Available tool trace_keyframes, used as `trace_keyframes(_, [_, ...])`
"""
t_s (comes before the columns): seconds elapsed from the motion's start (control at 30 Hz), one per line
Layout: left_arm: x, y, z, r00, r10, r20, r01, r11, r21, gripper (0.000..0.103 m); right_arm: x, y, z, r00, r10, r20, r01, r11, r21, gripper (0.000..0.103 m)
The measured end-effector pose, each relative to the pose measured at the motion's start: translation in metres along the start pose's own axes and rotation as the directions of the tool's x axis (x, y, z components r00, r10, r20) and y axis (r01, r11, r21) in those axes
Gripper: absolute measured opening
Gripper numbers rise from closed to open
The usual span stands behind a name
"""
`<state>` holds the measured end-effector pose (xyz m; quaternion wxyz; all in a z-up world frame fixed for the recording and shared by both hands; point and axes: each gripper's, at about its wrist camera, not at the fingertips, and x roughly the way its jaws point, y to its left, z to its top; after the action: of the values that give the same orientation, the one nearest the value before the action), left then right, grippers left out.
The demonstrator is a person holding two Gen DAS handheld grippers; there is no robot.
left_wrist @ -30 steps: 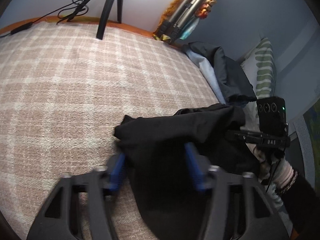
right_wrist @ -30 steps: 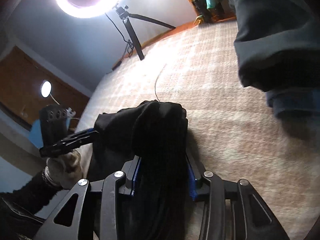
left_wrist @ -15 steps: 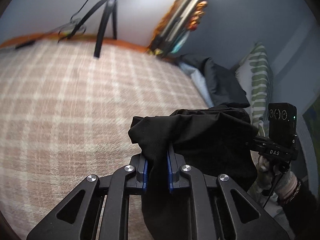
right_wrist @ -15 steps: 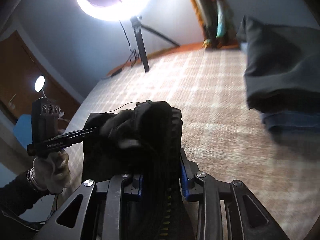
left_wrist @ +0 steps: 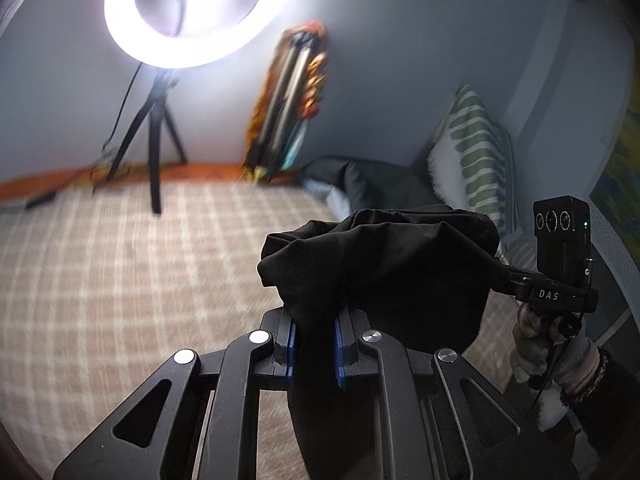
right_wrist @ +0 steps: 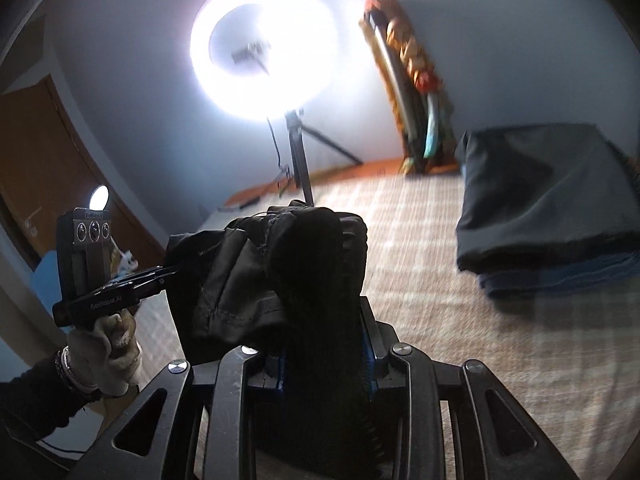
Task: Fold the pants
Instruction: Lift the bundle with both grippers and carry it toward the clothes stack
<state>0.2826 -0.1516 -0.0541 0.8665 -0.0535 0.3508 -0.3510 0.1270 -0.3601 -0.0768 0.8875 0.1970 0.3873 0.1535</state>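
Black pants (left_wrist: 384, 276) hang bunched between both grippers, lifted off the checked bed cover (left_wrist: 120, 280). My left gripper (left_wrist: 314, 344) is shut on a fold of the black cloth, blue pads pressing it from both sides. In the right wrist view the pants (right_wrist: 304, 280) rise as a thick dark bundle, and my right gripper (right_wrist: 324, 364) is shut on that bundle. The other hand's gripper shows at the right edge of the left wrist view and at the left of the right wrist view, with gloved hands on both. Cloth hangs below the jaws out of sight.
A lit ring light (left_wrist: 192, 12) on a tripod stands at the bed's far edge. A stack of folded dark clothes (right_wrist: 548, 200) lies on the bed at the right. A green striped pillow (left_wrist: 476, 160) leans in the corner. A brown door (right_wrist: 44, 160) is at the left.
The left jaws shut on the black cloth a second ago. Both grippers have since risen with the pants, so the bed has dropped lower in view and the ring light has come into both.
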Motion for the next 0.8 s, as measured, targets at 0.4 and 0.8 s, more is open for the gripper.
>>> trace_keyframes(0.4, [0.011,-0.070,0.084,0.995,-0.046,0.092,0.025,0.976,0.218,0.012,-0.080,-0.021,0.055,0.978,-0.068,0.198,0.064,0.998,0.030,0.028])
trace_keyframes(0.8, [0.090,-0.111,0.138,0.989,-0.120,0.085,0.098,0.967,0.234,0.012,-0.121,-0.097,0.105,0.947,-0.185,0.262,0.168,0.982,0.086,0.028])
